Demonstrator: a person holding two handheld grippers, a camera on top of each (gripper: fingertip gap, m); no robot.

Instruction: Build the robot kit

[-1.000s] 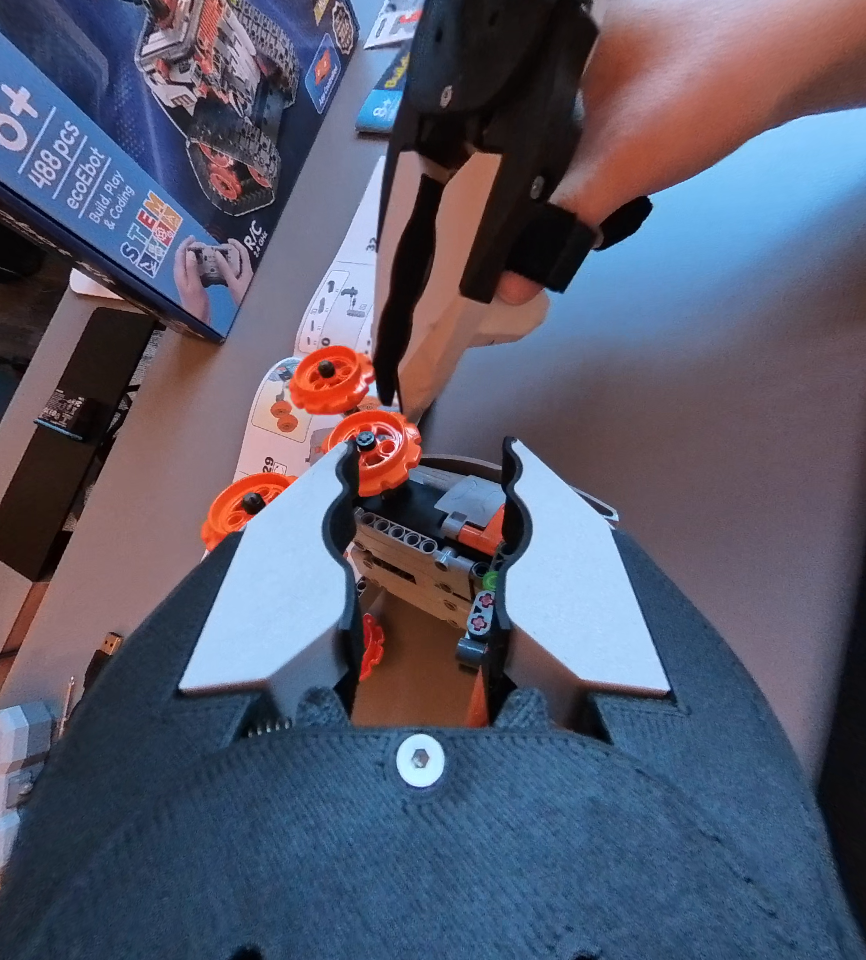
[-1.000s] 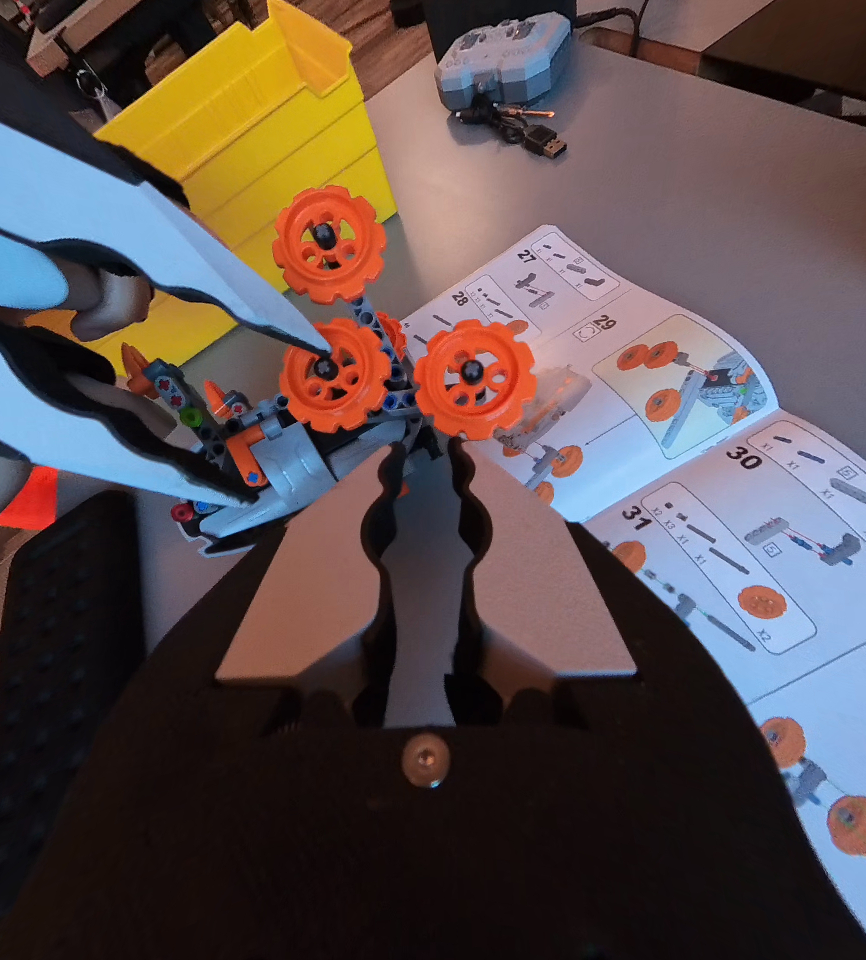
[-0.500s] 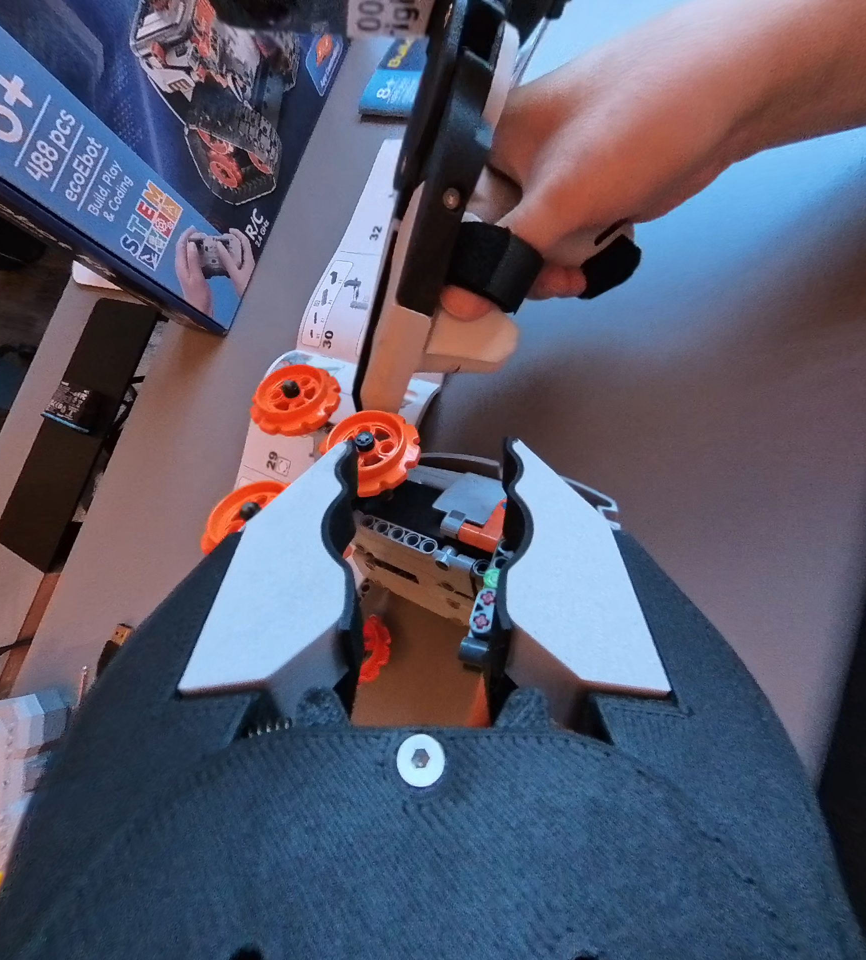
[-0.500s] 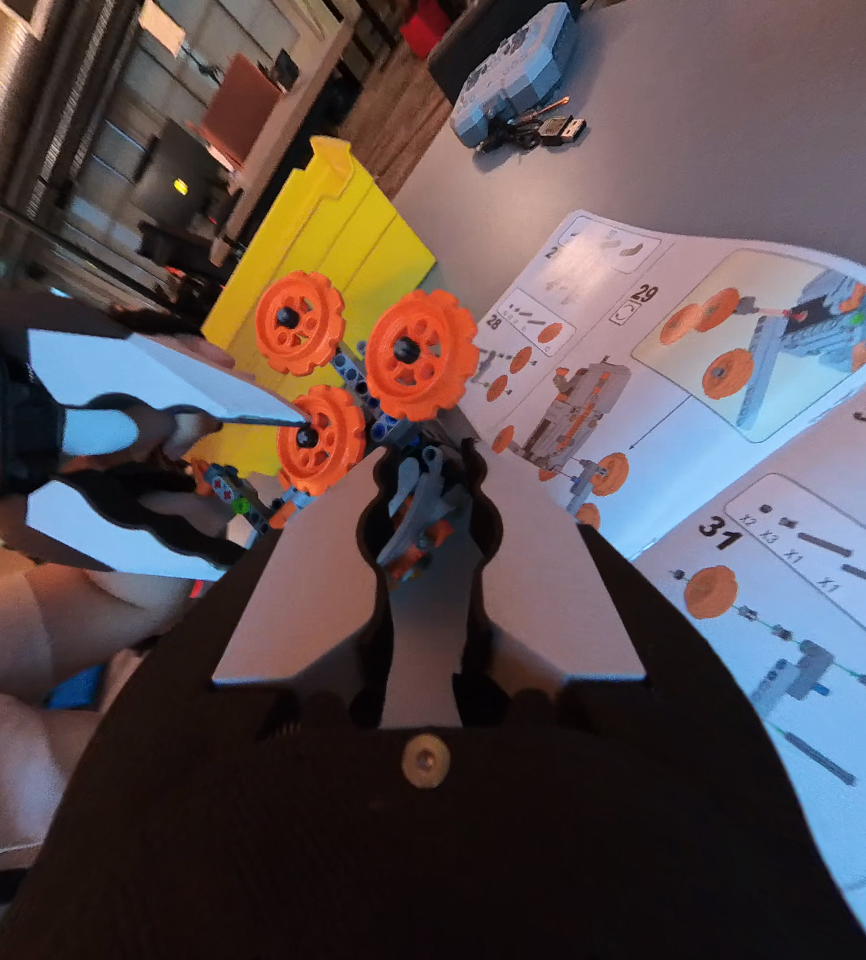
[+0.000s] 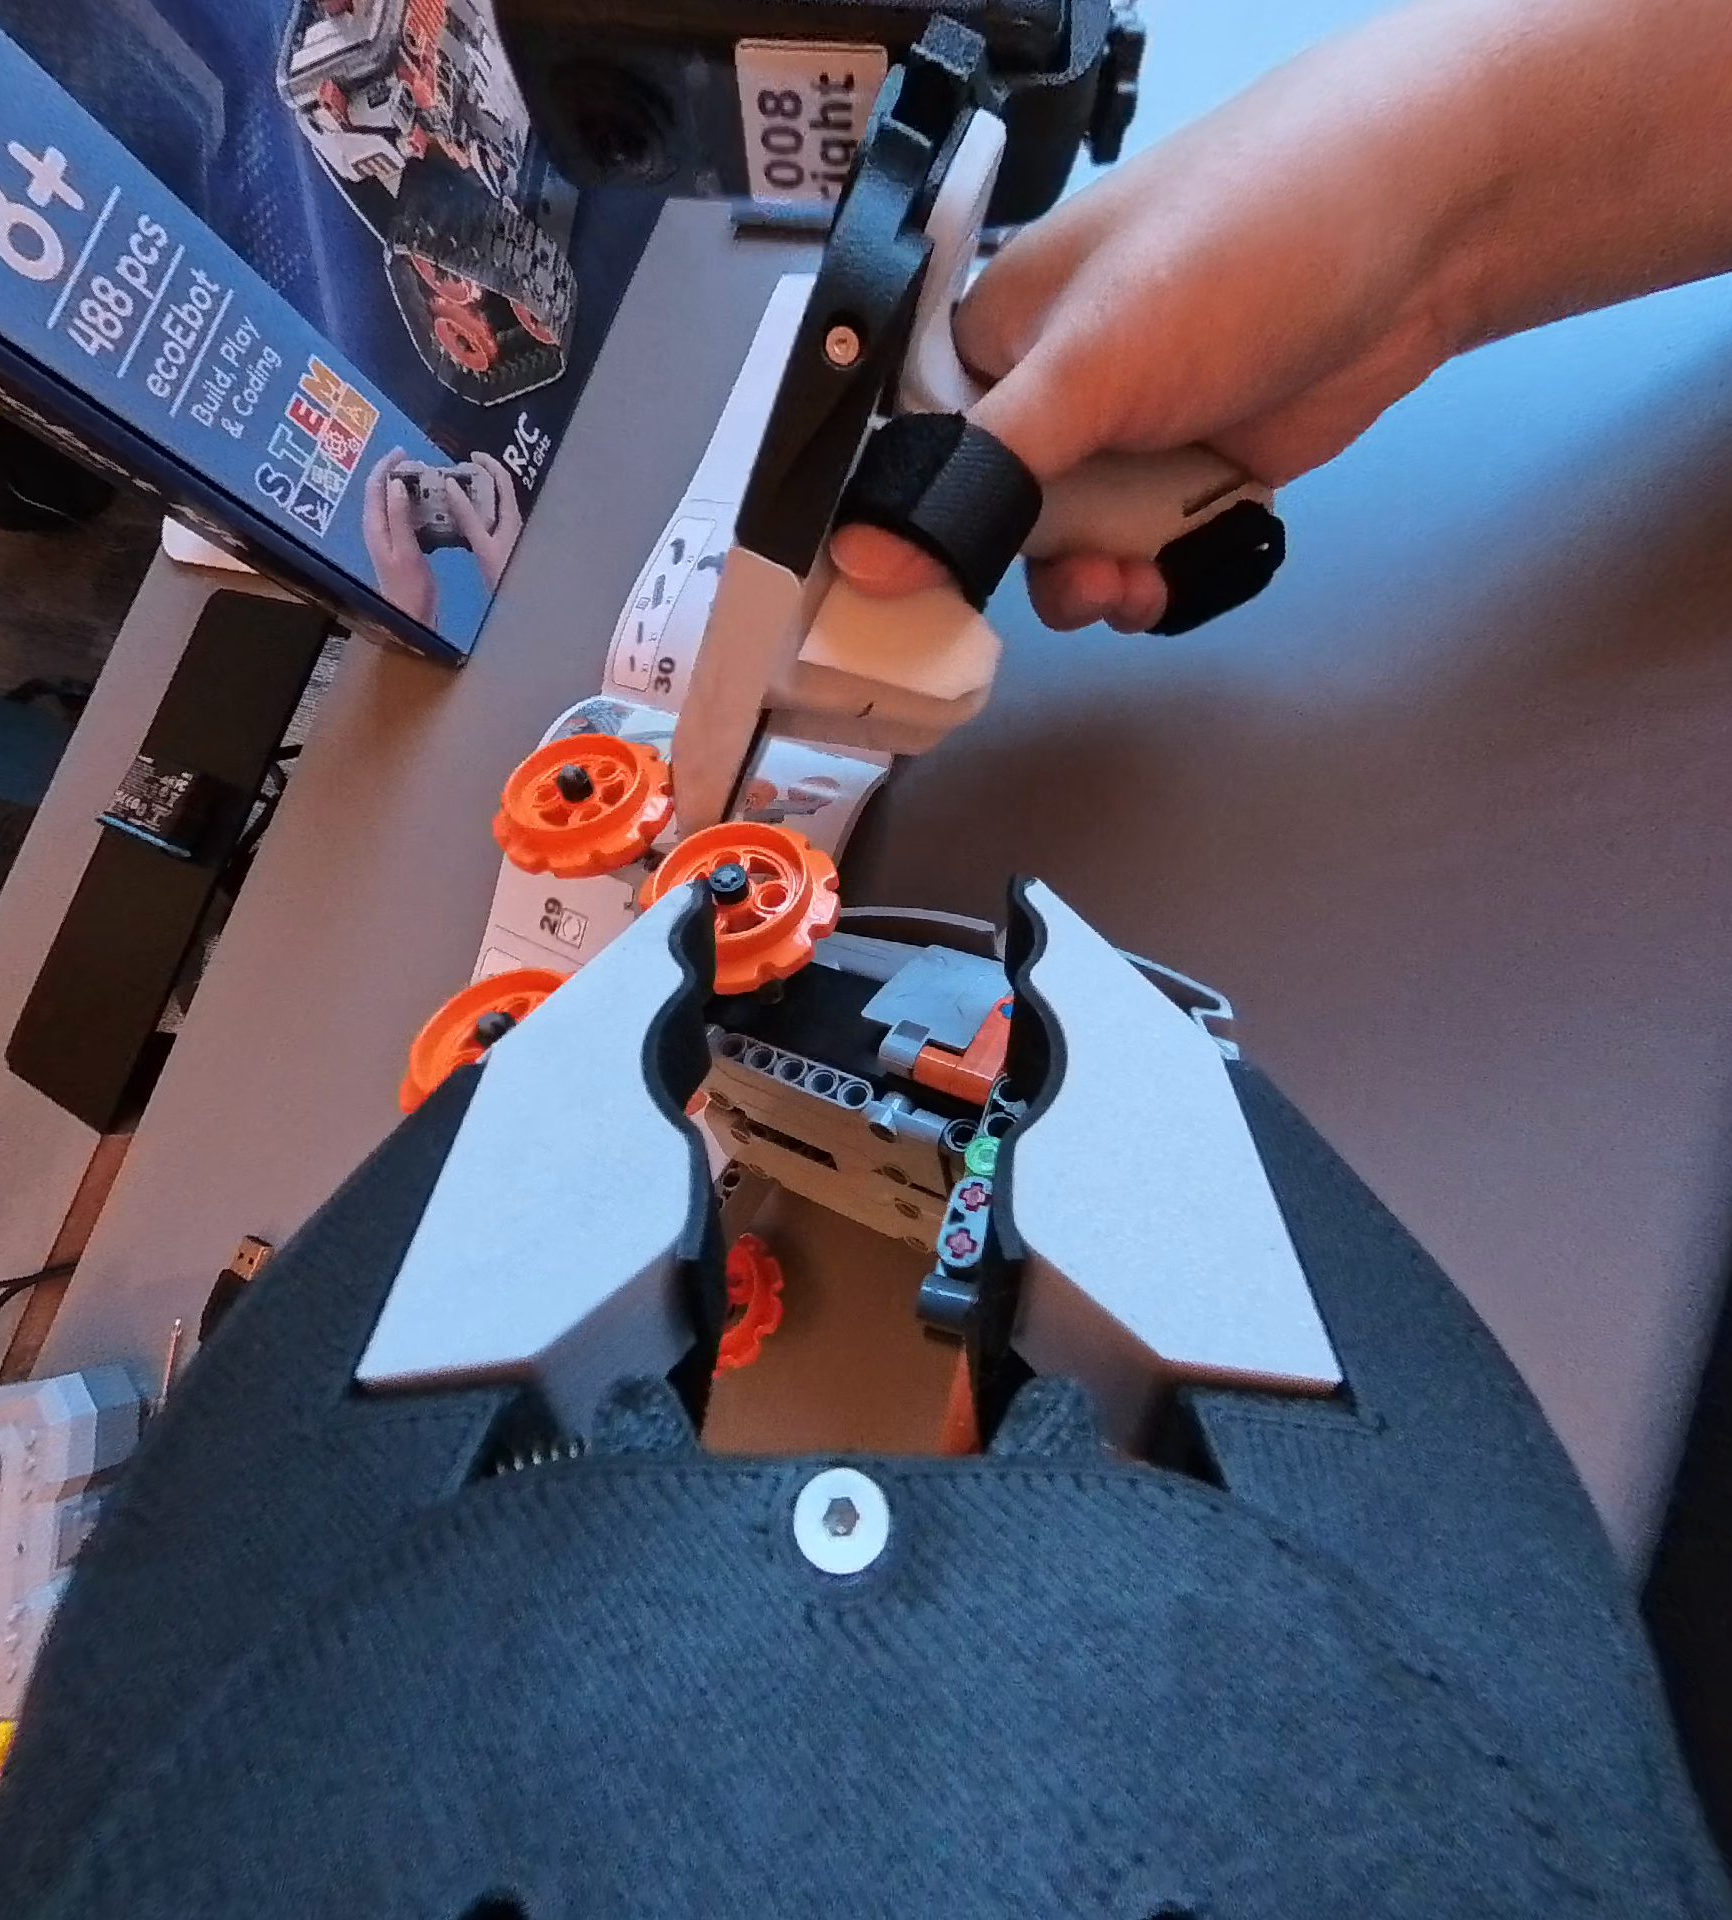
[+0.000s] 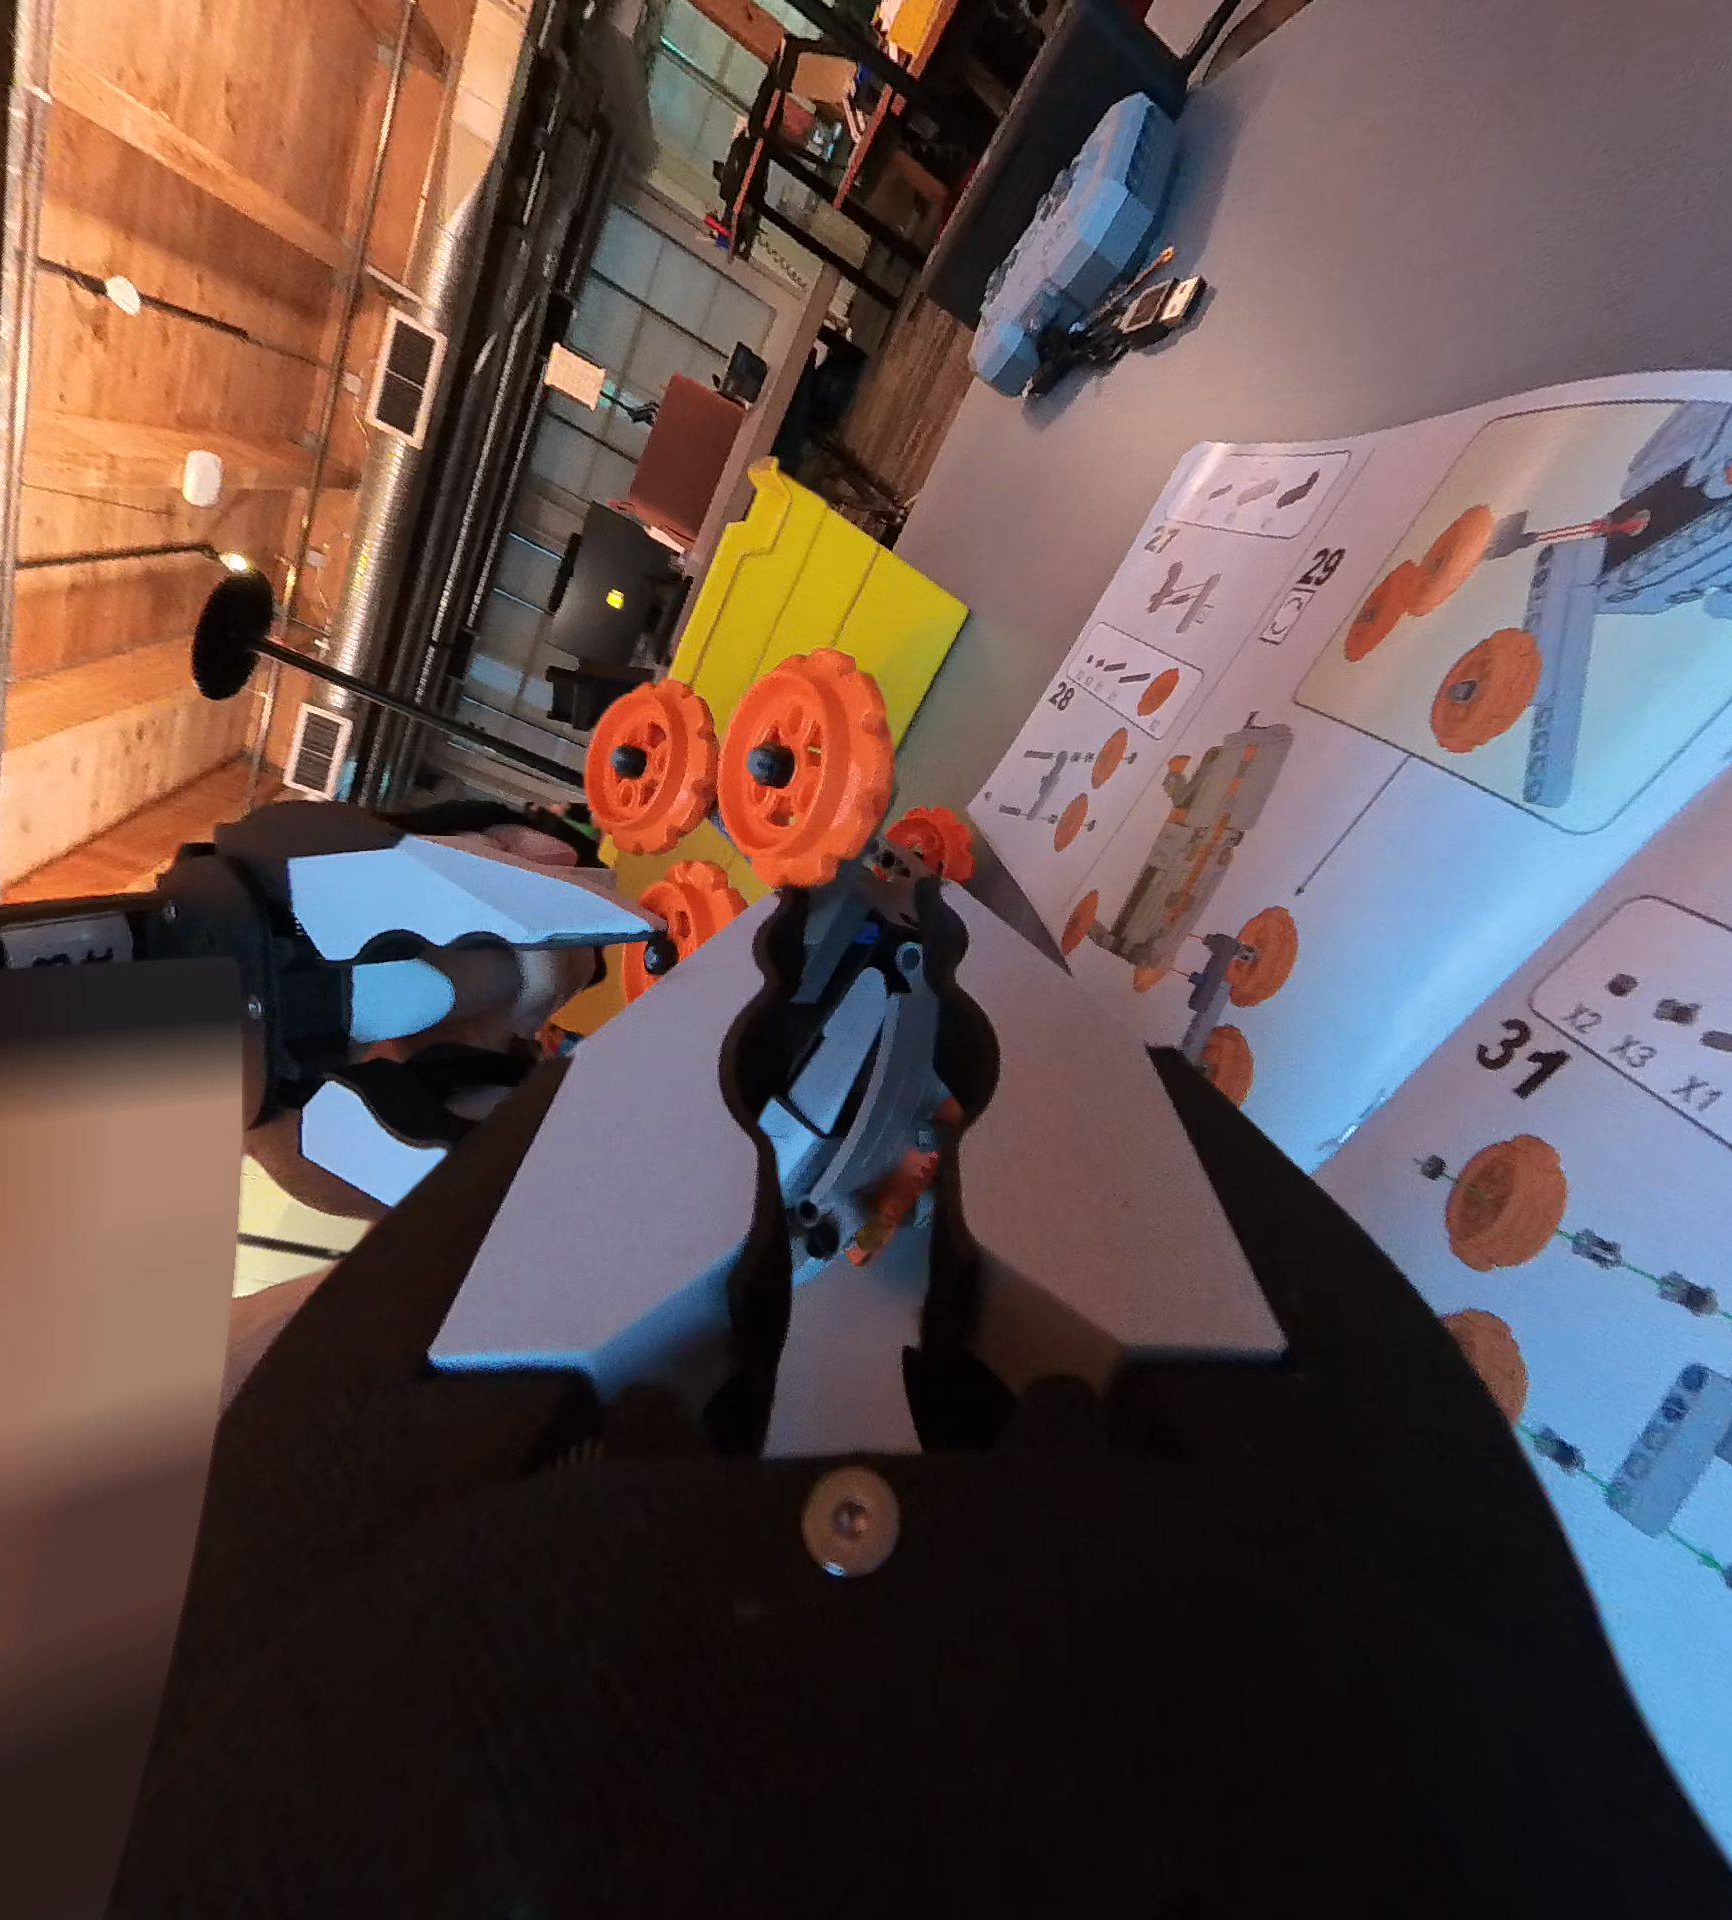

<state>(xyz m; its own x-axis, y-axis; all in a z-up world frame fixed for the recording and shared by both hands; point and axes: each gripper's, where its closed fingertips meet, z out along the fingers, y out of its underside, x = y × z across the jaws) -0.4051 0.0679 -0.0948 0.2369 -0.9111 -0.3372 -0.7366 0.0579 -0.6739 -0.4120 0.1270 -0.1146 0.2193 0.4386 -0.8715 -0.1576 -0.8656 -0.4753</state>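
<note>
Left wrist view: the left gripper (image 5: 857, 914), matte grey fingers lined with wavy black rubber on a ribbed black printed body, is closed around a grey-and-black plastic brick vehicle model (image 5: 841, 1081) at frame centre. The model's perforated grey beam, orange clips and a green stud fill the gap between the fingers. Three toothed orange plastic wheels (image 5: 583, 805) on black axles stand at the model's far end, left of centre. The right gripper (image 5: 701, 800) comes down from the upper middle, held by a person's hand (image 5: 1205, 343) strapped in with black fabric bands; its tip is just beside the farthest wheel. A glossy blue cardboard toy box (image 5: 166, 301) with printed lettering and a vehicle picture fills the upper left. A white label with dark characters sits on the right gripper's body at the top.

Right wrist view: the right gripper (image 6: 867, 914) is at a middling width with the model's grey curved panel (image 6: 841, 1081) lying between its fingers; contact on both sides cannot be told. The wheels (image 6: 805, 769) stand just above its tips. A white paper instruction booklet (image 6: 1464, 831) with numbered steps and coloured diagrams lies on the smooth grey tabletop (image 6: 1464, 260) at right. A yellow plastic bin (image 6: 820, 613) stands above centre, and a grey box-shaped brick module (image 6: 1080, 249) with a dark cable at upper right.
</note>
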